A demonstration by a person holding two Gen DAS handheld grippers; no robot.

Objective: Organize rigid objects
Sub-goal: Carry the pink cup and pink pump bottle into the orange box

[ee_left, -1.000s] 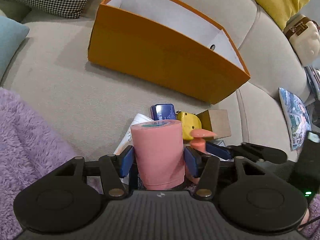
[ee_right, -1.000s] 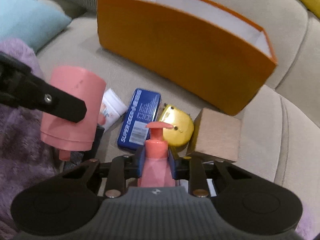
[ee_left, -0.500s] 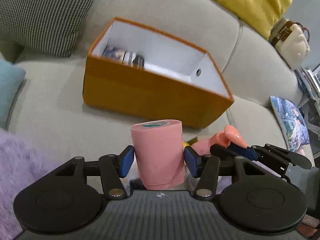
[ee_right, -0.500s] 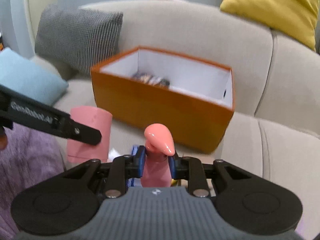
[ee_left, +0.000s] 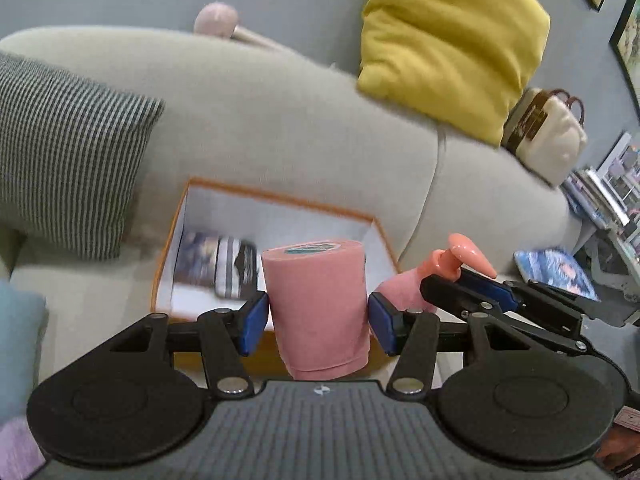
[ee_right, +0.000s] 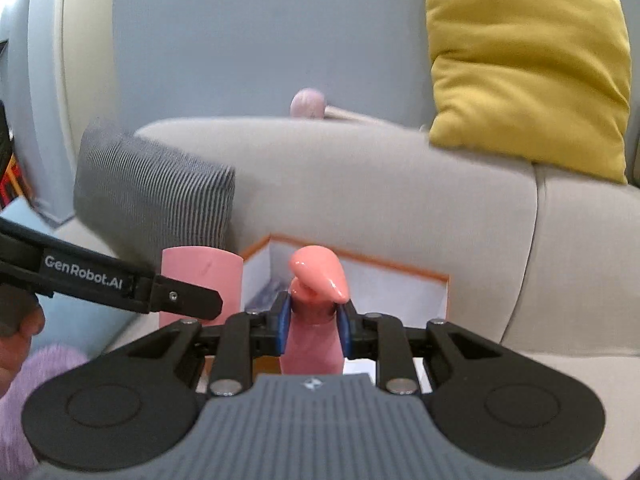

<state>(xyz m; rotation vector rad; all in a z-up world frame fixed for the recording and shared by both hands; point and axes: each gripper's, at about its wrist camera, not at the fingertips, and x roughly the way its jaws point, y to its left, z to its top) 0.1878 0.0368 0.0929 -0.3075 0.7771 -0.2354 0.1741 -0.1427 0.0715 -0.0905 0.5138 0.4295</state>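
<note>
My left gripper [ee_left: 316,322] is shut on a pink cylinder [ee_left: 318,304] with a teal label on top, held upright in the air. My right gripper [ee_right: 314,330] is shut on the neck of a pink pump bottle [ee_right: 316,320]. In the left wrist view the pump bottle [ee_left: 440,268] and right gripper [ee_left: 480,296] hang just right of the cylinder. The right wrist view shows the cylinder [ee_right: 200,272] and the left gripper's finger [ee_right: 176,298] at left. Beyond both stands the orange box [ee_left: 192,208] with white inside, on the sofa seat, holding dark striped items [ee_left: 218,266].
The beige sofa back [ee_left: 260,120] rises behind the box. A grey striped cushion [ee_left: 60,160] leans at left, a yellow cushion [ee_left: 452,40] on top at right, and a cream bag [ee_left: 548,136] beyond it. A light blue pillow [ee_right: 80,320] and purple fluffy throw [ee_right: 24,392] lie near left.
Both grippers have risen with their objects and tilted up; the small items on the seat dropped out of view. The box's inside and the sofa back now show.
</note>
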